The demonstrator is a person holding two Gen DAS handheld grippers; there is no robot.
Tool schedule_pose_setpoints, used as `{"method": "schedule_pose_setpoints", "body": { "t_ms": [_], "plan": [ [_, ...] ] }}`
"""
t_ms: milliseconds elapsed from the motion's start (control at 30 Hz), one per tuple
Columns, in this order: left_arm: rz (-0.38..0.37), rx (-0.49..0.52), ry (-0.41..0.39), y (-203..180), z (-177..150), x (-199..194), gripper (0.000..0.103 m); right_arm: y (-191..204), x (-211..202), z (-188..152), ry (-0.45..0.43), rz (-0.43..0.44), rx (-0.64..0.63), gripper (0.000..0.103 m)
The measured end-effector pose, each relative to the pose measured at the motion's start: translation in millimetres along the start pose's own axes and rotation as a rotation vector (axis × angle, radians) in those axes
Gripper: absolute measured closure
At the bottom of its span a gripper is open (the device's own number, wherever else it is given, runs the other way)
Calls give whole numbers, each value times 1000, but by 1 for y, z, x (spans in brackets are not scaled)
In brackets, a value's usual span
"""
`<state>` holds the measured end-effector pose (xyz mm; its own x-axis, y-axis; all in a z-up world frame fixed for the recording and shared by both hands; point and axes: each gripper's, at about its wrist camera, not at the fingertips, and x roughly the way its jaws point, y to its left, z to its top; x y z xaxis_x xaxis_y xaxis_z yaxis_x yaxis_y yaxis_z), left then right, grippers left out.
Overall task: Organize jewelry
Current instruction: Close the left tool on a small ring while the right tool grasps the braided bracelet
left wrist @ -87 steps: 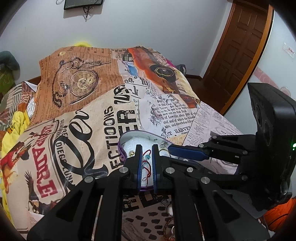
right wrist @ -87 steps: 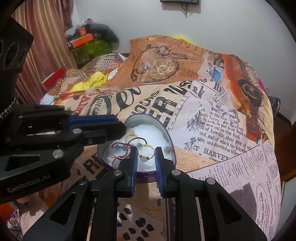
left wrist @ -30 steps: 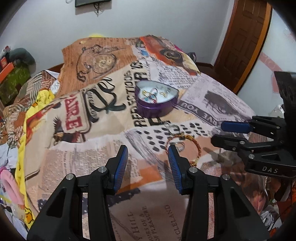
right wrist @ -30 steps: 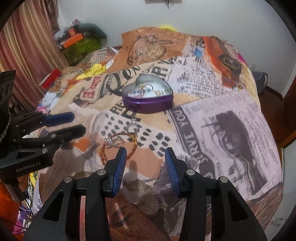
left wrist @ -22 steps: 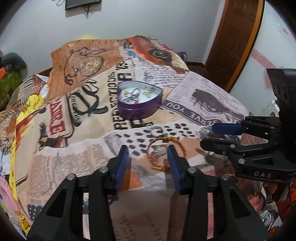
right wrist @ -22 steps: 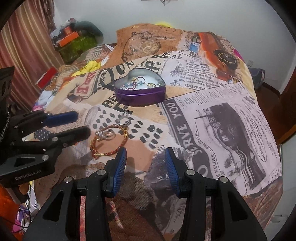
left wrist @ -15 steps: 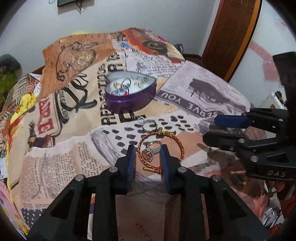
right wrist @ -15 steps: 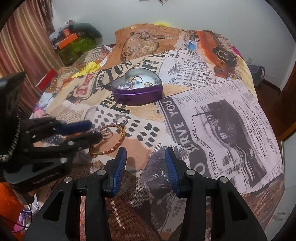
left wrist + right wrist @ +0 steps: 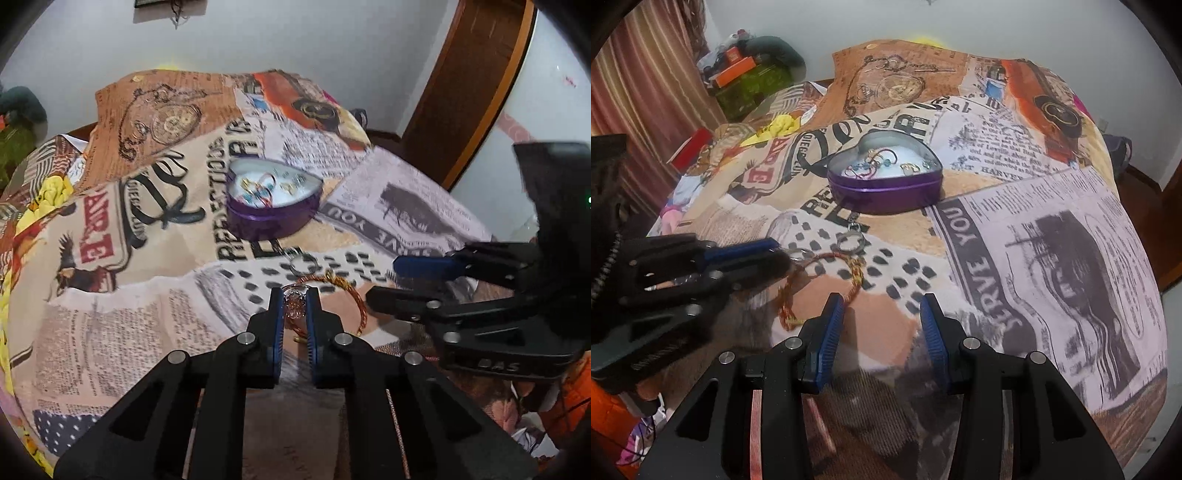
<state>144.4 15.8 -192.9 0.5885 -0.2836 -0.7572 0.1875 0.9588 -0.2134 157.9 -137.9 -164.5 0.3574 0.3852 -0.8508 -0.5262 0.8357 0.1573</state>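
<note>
A purple heart-shaped tin [image 9: 271, 218] holding several rings and a red cord bracelet stands on the newspaper-print bedspread; it also shows in the right wrist view [image 9: 886, 192]. In front of it lie a red-gold twisted bangle [image 9: 820, 280] and a small silver ring [image 9: 851, 242]. My left gripper [image 9: 294, 295] is closed on a silver stone ring [image 9: 294, 301] lying inside the bangle [image 9: 354, 295]. My right gripper [image 9: 882, 306] is open and empty, just right of the bangle.
The bedspread [image 9: 1052, 240] drops off at the right and near edges. Piled clothes and boxes [image 9: 750, 77] sit at the far left by a curtain. A wooden door [image 9: 465, 85] stands at the right.
Both grippers drew back from the tin. My left gripper then moved forward over the bangle and its jaws closed from wide open onto the silver stone ring. My right gripper stayed open.
</note>
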Motion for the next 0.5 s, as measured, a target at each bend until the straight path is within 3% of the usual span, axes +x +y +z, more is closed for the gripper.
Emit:
{"method": "schedule_pose_setpoints", "body": {
  "t_ms": [333, 500],
  "plan": [
    [48, -39, -33, 28, -1, -8, 93, 20, 20, 13, 26, -9, -101, 64],
    [55, -60, -27, 36, -5, -4, 93, 26, 27, 14, 37, -12, -148, 81]
  ]
}}
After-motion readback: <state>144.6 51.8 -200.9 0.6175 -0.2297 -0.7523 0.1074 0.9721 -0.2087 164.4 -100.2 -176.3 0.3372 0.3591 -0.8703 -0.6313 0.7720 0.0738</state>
